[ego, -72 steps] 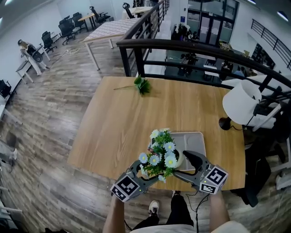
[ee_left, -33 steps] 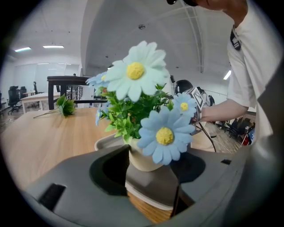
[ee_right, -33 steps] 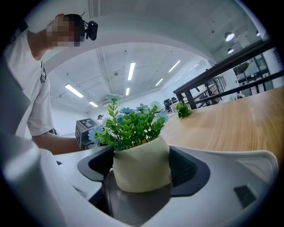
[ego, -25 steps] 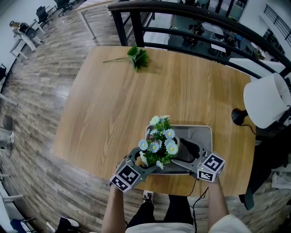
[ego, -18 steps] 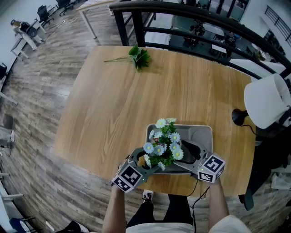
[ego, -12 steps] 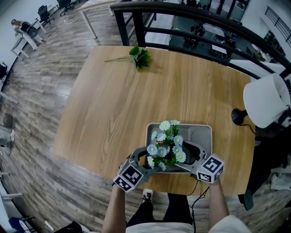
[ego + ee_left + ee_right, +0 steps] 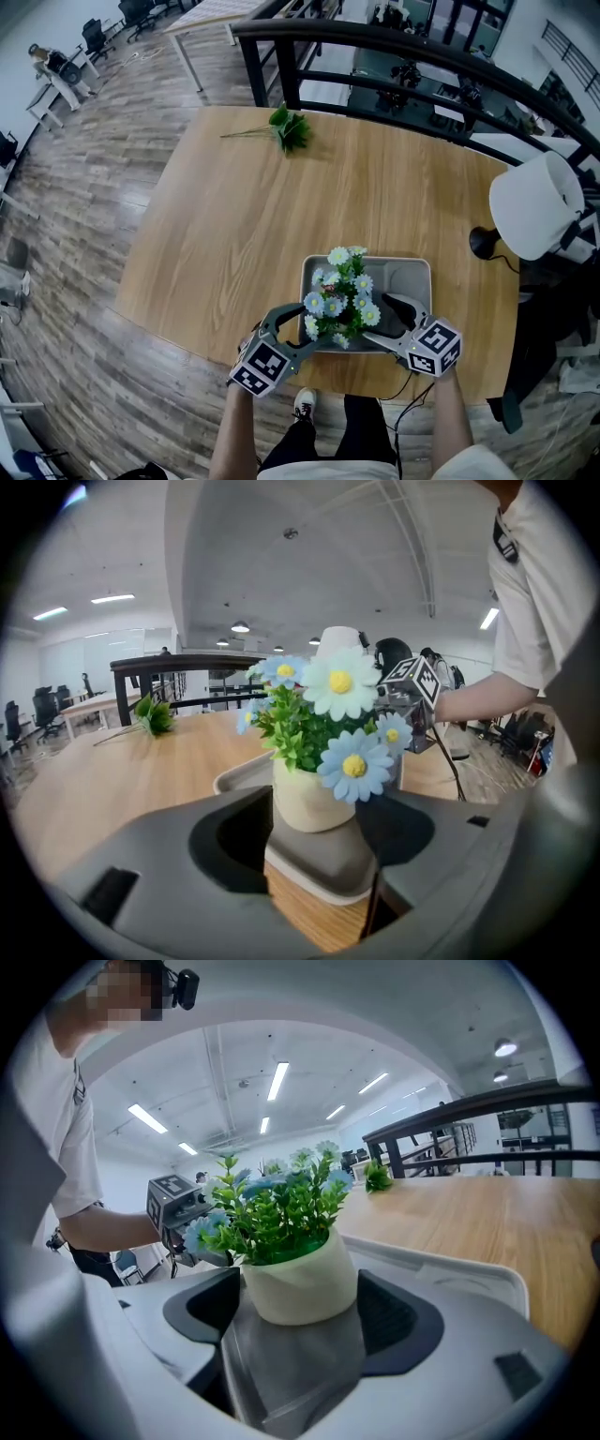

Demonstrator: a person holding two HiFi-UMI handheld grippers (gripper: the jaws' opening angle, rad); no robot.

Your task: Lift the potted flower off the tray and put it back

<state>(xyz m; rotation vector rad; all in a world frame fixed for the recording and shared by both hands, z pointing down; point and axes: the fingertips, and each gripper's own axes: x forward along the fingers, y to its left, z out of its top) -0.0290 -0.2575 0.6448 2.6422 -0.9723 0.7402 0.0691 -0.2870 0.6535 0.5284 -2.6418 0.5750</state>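
The potted flower (image 7: pixel 339 298), a cream pot of blue and white daisies, stands upright in the left part of the grey tray (image 7: pixel 412 267). My left gripper (image 7: pixel 305 328) comes in from the near left, shut on the pot (image 7: pixel 314 799), with one jaw on each side of it. From the near right, my right gripper (image 7: pixel 382 323) is likewise shut on the pot (image 7: pixel 298 1283). In the right gripper view the pot's base rests on the tray floor (image 7: pixel 469 1274). The flowers hide part of the left gripper's right jaw.
The tray lies near the front edge of the wooden table (image 7: pixel 234 244). A green sprig (image 7: pixel 291 127) lies at the far side. A lamp with a white shade (image 7: pixel 536 204) stands at the right edge. A dark railing (image 7: pixel 422 47) runs behind the table.
Both grippers carried the pot rightward from above the tray's left rim and down into the tray. Their hold on it looks unchanged.
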